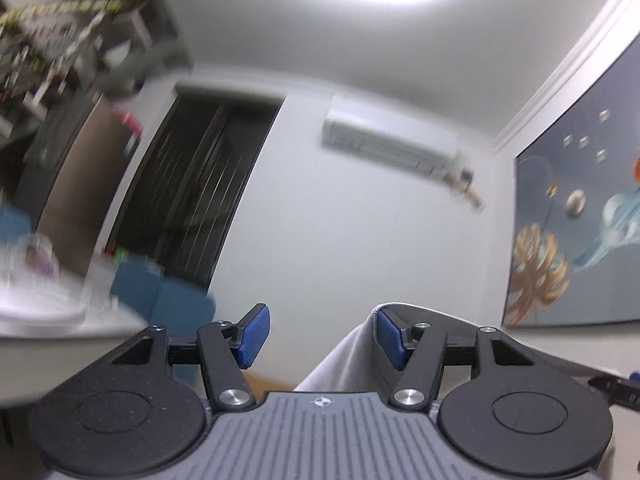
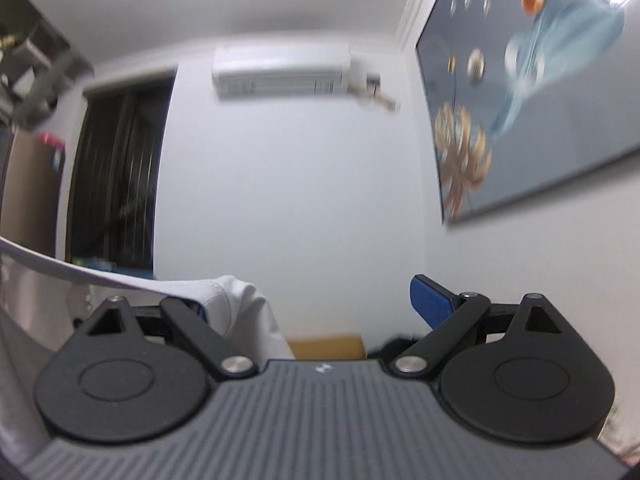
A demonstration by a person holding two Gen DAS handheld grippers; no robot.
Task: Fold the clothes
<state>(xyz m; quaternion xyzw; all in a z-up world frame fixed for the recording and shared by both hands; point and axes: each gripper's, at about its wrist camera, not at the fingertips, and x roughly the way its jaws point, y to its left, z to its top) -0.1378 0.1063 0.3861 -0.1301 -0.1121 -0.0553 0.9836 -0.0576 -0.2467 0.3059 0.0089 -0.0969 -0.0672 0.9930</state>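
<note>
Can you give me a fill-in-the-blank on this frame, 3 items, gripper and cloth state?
1. The jaws of the left gripper stand ___.
2. The grey cloth hangs over one blue ___ of that gripper.
3. Above the right gripper, the white unit on the far wall is an ___.

Missing words: open; pad; air conditioner

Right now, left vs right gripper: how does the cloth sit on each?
On the left gripper, the white garment drapes over its right finger; the left pad is bare. On the right gripper, cloth covers the left finger; the right pad is bare. Both jaws stand wide open, pinching nothing, aimed at the wall.
</note>
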